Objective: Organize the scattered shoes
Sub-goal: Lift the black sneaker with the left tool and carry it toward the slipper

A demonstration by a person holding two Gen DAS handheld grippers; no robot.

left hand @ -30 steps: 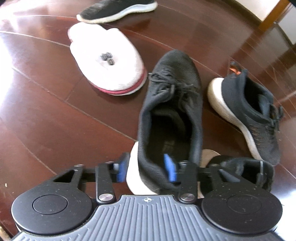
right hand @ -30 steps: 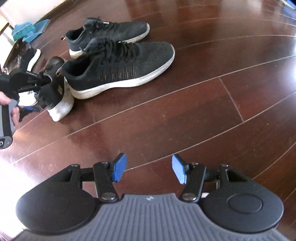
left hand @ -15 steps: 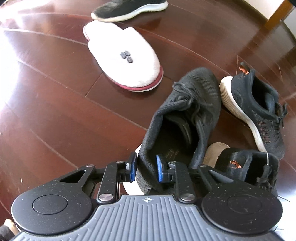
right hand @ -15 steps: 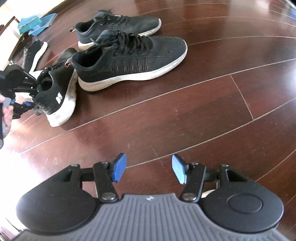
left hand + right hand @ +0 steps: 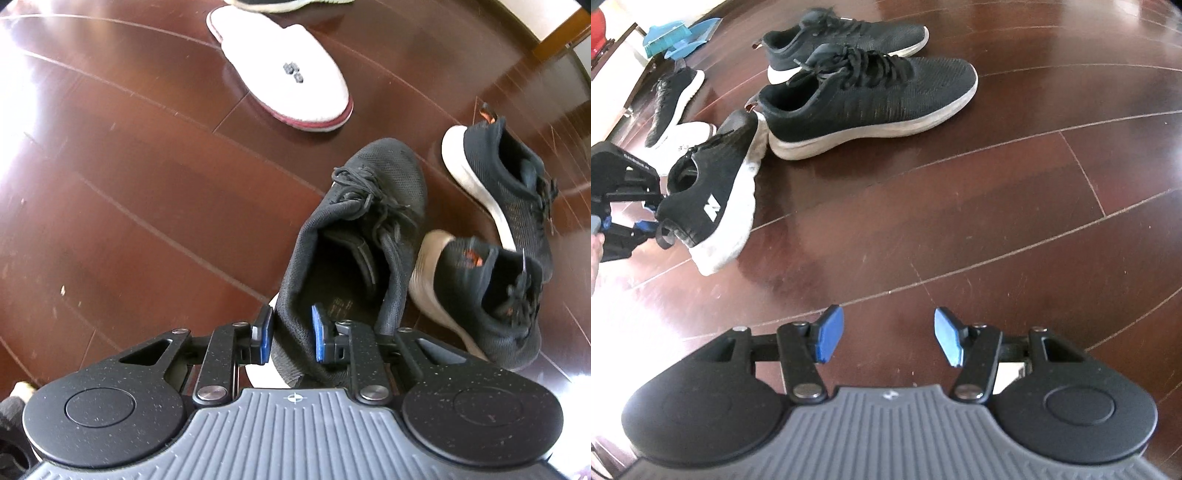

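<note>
- Left wrist view looks steeply down, close over the black sneaker (image 5: 362, 236)
- Right wrist view faces leftward across the wooden floor (image 5: 960, 221), farther off, sharing that sneaker and the white slipper (image 5: 284, 66)

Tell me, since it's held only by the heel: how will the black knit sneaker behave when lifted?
The black knit sneaker probably droops toe-down: the left hand-held gripper pinches only its soft heel collar. Its mesh upper looks floppy; its thick white sole likely keeps some shape.

White "N"-like logo on side of black sneaker (image 5: 713, 188), just above its white sole. Dark print on white slipper (image 5: 284, 70) and on that sneaker's insole, plus embossed text on left gripper body: all too small/blurred to read.
</note>
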